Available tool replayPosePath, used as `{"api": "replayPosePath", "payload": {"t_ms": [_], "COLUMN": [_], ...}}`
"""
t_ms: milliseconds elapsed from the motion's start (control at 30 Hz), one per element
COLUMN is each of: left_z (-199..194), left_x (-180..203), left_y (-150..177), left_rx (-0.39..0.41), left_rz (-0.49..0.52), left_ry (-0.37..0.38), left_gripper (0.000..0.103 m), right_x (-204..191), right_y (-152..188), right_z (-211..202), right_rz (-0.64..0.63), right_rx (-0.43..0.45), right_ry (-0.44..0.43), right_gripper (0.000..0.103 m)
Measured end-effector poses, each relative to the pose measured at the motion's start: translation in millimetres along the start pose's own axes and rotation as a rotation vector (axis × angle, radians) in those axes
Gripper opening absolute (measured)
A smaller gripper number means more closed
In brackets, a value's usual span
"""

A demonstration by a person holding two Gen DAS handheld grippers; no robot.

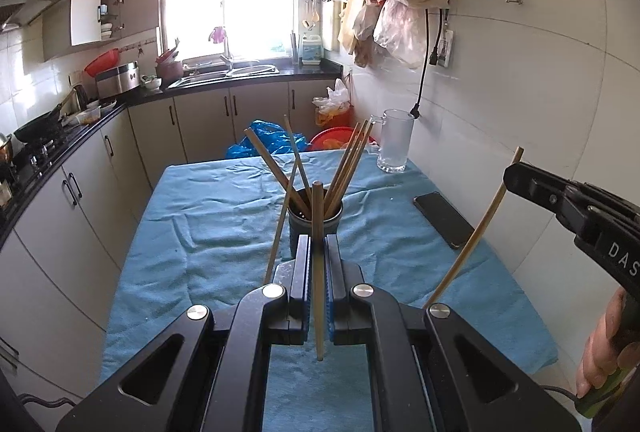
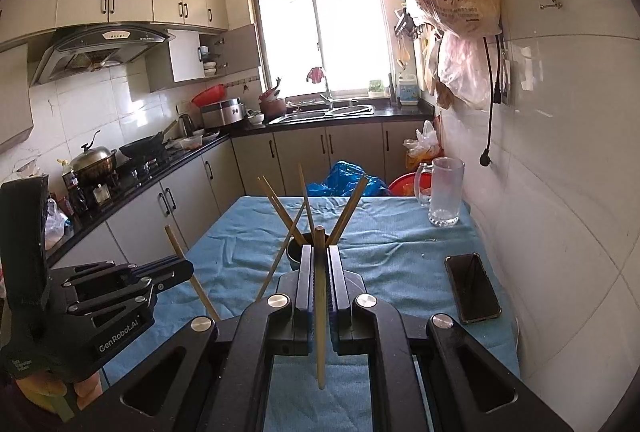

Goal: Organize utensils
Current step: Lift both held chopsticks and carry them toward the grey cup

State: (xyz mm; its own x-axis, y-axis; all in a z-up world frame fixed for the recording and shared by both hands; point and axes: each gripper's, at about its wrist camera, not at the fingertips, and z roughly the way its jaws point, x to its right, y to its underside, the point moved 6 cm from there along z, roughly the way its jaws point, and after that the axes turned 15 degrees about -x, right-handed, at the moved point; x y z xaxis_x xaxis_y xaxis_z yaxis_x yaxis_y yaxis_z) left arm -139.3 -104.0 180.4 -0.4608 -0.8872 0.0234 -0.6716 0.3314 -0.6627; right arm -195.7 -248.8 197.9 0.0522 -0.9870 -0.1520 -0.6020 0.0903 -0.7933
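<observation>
Left gripper (image 1: 318,244): clamped tight on one thin wooden chopstick (image 1: 318,272), held near upright.
Right gripper (image 2: 319,252): pinching a second pale wooden chopstick (image 2: 320,312).
Dark round holder cup (image 1: 334,220): mid-table on the blue cloth (image 1: 200,232), just beyond both grippers, with more chopsticks (image 1: 348,159) fanned inside.
Black phone (image 2: 472,288): right side, near the wall.
</observation>
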Motion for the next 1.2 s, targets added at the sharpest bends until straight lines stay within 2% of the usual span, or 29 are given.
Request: {"api": "replayPosePath", "payload": {"t_ms": [400, 633, 1000, 1200], "left_z": [1.4, -4.4, -32.0, -36.6], "left_x": [-3.2, -12.9, -33.4, -37.8], "left_y": [-6.1, -20.1, -74.8, -119.3], "left_rx": [-0.007, -0.001, 0.055, 0.129], "left_rz": [0.005, 0.011, 0.001, 0.001], "left_ry": [-0.007, 0.006, 0.054, 0.031], "left_gripper": [0.005, 0.005, 0.005, 0.005], "right_x": [-4.3, -3.2, -1.5, -5.7], "right_y": [-16.7, -29.0, -64.6, -99.3], "right_z": [5.8, 12.1, 20.3, 33.2], "right_rz": [0.0, 0.001, 0.001, -0.007], "right_rx": [0.001, 0.006, 0.037, 0.067], "right_ry": [-0.01, -0.011, -0.003, -0.001], "right_gripper": [0.006, 0.006, 0.006, 0.006]}}
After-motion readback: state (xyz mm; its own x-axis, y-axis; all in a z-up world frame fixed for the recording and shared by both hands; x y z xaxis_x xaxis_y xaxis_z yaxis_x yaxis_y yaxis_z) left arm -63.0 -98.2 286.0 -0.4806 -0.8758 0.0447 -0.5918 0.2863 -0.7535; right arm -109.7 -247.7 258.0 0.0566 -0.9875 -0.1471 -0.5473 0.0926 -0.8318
